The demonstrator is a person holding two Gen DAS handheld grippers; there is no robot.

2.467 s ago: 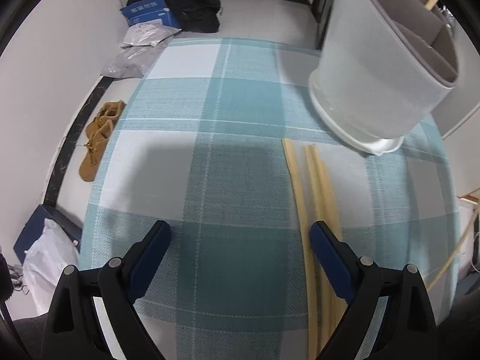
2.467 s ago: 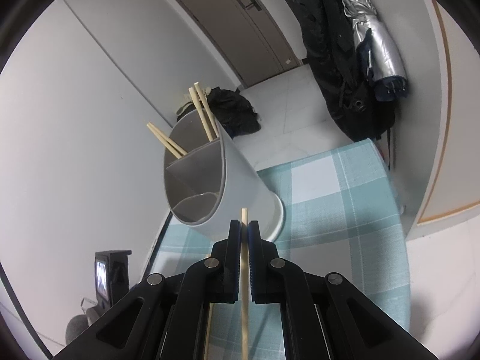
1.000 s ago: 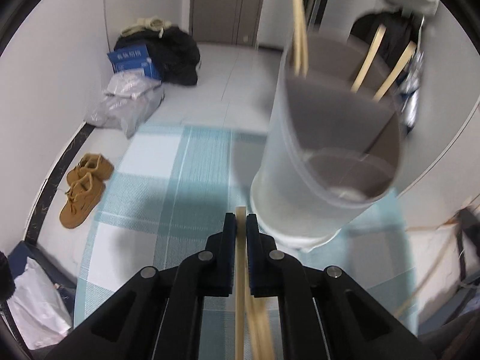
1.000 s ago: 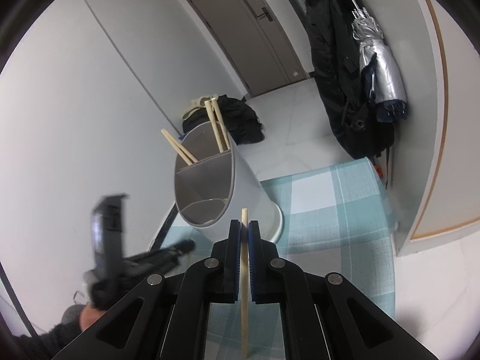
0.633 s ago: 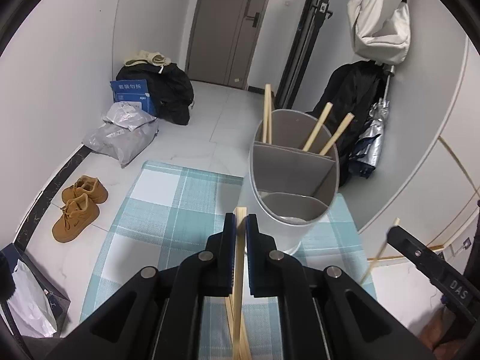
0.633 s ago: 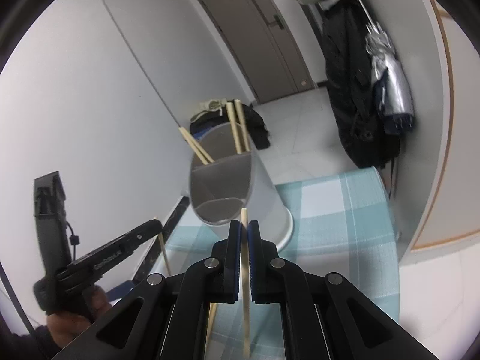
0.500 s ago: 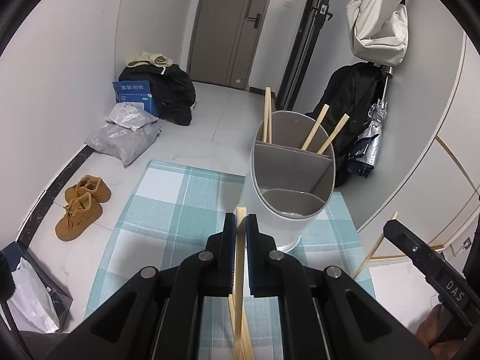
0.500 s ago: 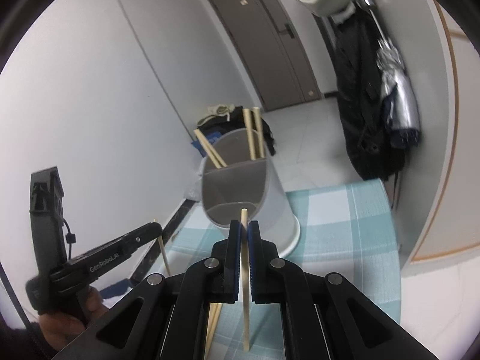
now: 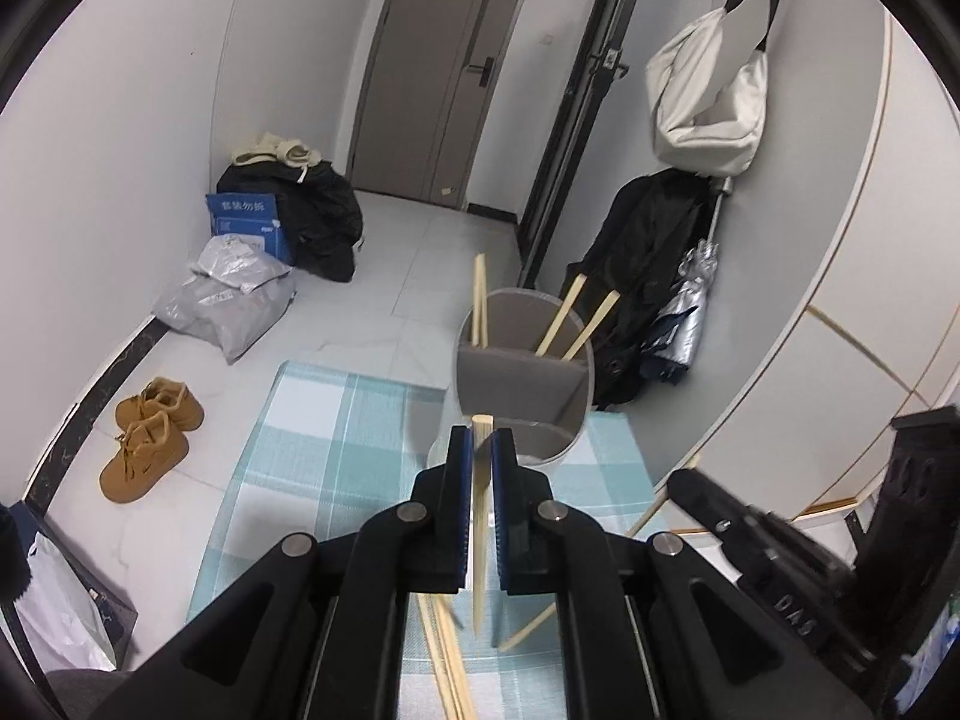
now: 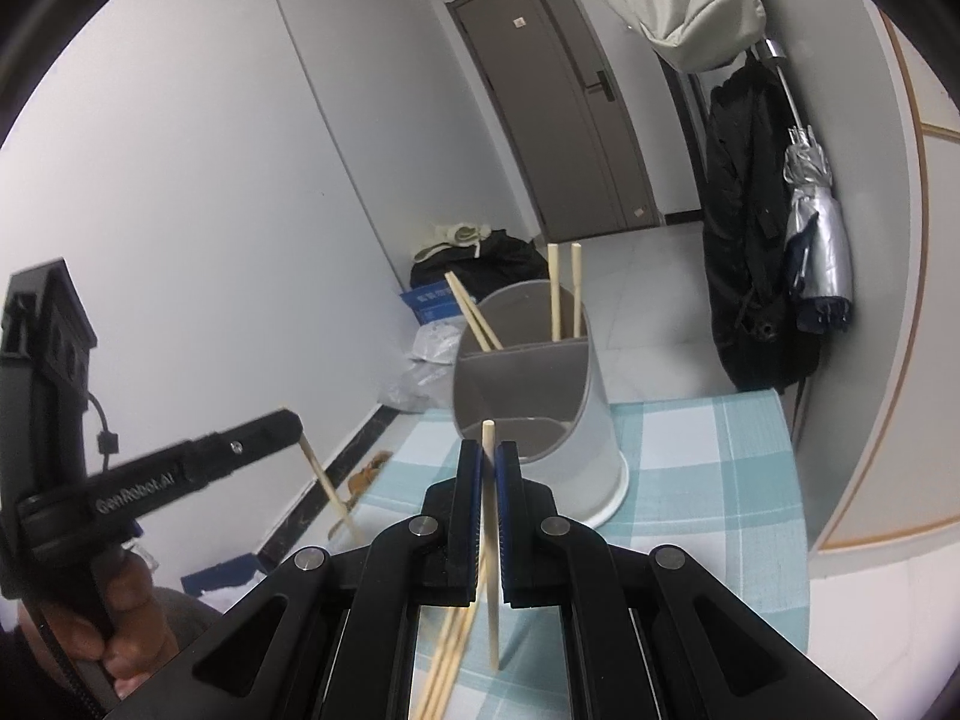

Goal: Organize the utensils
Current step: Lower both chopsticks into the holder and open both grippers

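Note:
My left gripper [image 9: 478,450] is shut on a wooden chopstick [image 9: 480,546] and holds it high above the checked cloth [image 9: 336,420]. My right gripper [image 10: 489,462] is shut on another chopstick [image 10: 491,570], also raised. The grey divided utensil holder [image 9: 521,396] stands on the cloth ahead of both, with several chopsticks [image 9: 576,318] upright in its back compartments; it also shows in the right wrist view [image 10: 534,396]. Loose chopsticks [image 9: 447,666] lie on the cloth below. Each gripper shows in the other's view: the right [image 9: 774,546], the left [image 10: 180,462].
The table's edges drop to a tiled floor. Brown shoes [image 9: 150,438], grey bags [image 9: 231,294] and a blue box [image 9: 246,222] lie on the floor at left. Coats and an umbrella [image 9: 684,324] hang on the right wall.
My left gripper closed on a chopstick from the cloth and rose well above the table. Both grippers pulled up and back from the holder, each holding its chopstick.

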